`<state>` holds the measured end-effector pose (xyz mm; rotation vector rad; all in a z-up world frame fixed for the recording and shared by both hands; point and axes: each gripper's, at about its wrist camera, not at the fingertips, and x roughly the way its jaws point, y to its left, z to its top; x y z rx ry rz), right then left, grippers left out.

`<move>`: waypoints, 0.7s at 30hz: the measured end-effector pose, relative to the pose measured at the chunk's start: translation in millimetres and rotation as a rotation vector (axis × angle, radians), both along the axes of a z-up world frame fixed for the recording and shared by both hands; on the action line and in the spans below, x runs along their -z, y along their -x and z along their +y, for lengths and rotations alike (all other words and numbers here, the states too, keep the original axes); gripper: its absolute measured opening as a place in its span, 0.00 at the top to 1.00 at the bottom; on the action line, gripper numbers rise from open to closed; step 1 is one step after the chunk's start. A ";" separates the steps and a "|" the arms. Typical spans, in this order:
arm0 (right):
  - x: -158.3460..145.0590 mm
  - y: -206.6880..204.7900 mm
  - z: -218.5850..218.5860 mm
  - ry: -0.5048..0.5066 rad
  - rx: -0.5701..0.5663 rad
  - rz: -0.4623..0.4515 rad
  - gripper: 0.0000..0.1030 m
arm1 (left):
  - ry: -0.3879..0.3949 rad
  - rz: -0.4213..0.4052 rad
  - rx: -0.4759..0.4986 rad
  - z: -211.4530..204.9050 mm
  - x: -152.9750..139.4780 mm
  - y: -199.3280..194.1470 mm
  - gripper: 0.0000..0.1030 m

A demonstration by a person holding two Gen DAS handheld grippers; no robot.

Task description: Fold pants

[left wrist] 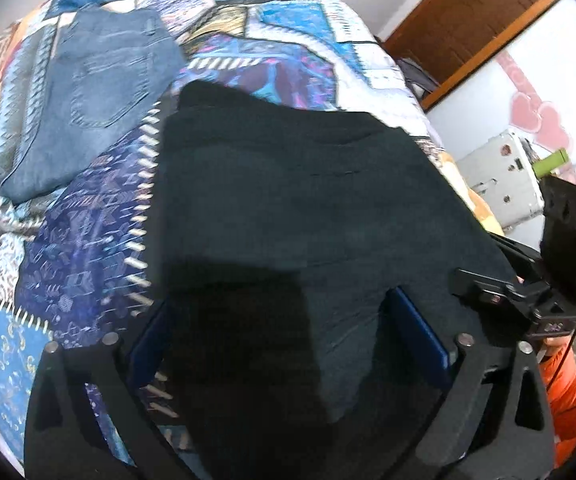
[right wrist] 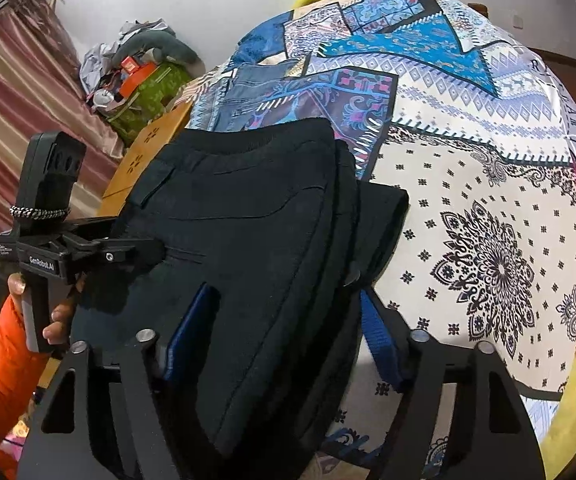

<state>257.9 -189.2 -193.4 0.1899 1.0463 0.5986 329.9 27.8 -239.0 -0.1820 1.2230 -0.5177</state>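
Black pants point(left wrist: 299, 208) lie folded on a patterned bedspread point(left wrist: 88, 248); they also fill the middle of the right wrist view point(right wrist: 248, 216), waistband away from me. My left gripper point(left wrist: 284, 340) is open, its blue pads wide apart over the near edge of the black pants, with cloth lying between them. My right gripper point(right wrist: 284, 328) is open too, its pads straddling the near folded edge of the pants. Each gripper shows in the other's view: the right one in the left wrist view point(left wrist: 527, 296), and the left one in the right wrist view point(right wrist: 68, 252).
Folded blue jeans point(left wrist: 88, 92) lie on the bedspread beyond and left of the black pants, also seen in the right wrist view point(right wrist: 248, 84). A wooden bed board point(right wrist: 144, 160) and a pile of clutter point(right wrist: 136, 76) stand to the left. A grey metal box point(left wrist: 499, 176) and a wardrobe point(left wrist: 467, 12) stand on the right.
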 end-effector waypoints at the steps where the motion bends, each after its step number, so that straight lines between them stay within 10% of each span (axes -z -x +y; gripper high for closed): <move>1: -1.2 -0.4 0.3 0.002 0.006 -0.008 0.48 | -0.009 -0.024 0.005 -4.3 -4.0 2.4 0.11; 13: -28.4 0.1 17.4 0.083 -0.001 -0.150 0.74 | -0.012 -0.176 -0.094 9.6 -31.0 11.9 0.68; 21: -57.2 -13.4 33.6 0.082 -0.033 -0.242 0.77 | 0.005 -0.246 -0.135 22.6 -53.5 12.3 0.73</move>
